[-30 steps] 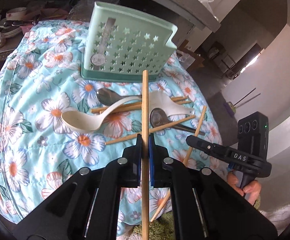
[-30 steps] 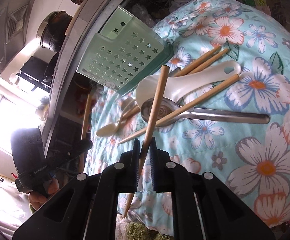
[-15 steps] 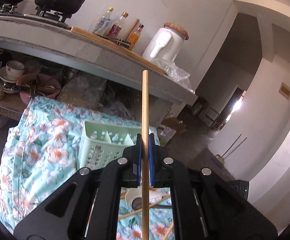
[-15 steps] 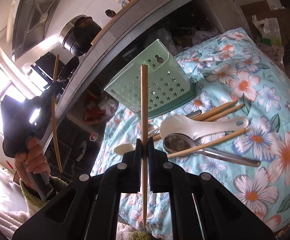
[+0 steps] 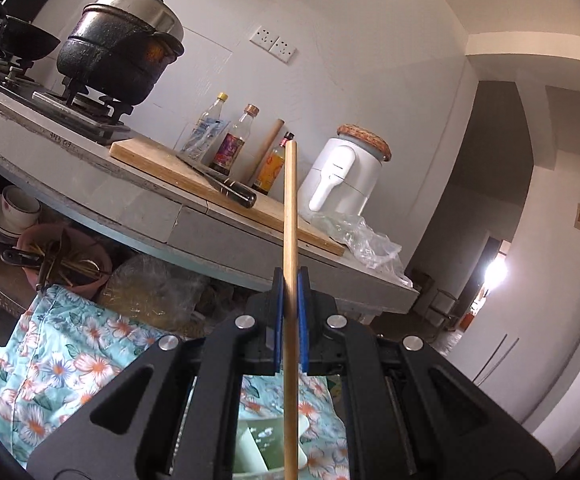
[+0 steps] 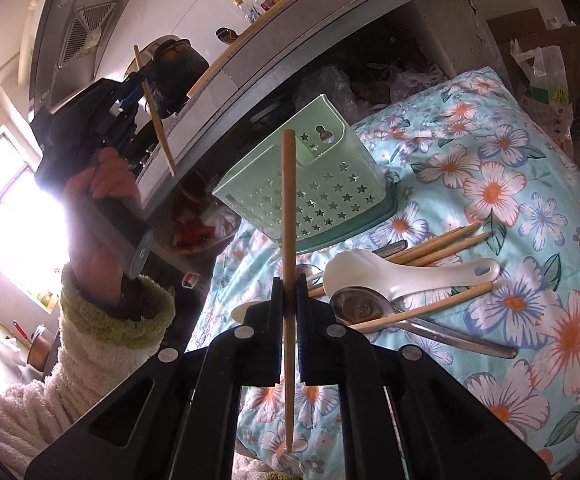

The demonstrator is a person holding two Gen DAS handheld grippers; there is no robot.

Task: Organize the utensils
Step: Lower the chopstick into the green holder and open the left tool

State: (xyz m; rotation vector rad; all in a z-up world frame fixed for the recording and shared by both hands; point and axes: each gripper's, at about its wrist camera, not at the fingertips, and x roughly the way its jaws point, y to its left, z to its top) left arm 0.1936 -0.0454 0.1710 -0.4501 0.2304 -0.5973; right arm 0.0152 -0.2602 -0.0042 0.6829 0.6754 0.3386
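Note:
My left gripper is shut on a wooden chopstick held upright, high above the table; it also shows in the right wrist view at upper left. My right gripper is shut on another chopstick, upright, in front of the mint green star-holed utensil basket. The basket's rim shows just below my left gripper. On the floral cloth lie several chopsticks, a white spoon and metal spoons.
A concrete counter behind the table holds a stove, a black pot, a cutting board with knife, bottles and a white appliance. Bowls sit under the counter at left. A cardboard box and bag stand at far right.
Both grippers have lifted their chopsticks off the table and tilted them upright. The left gripper has risen well up and now looks at the counter and wall instead of the table.

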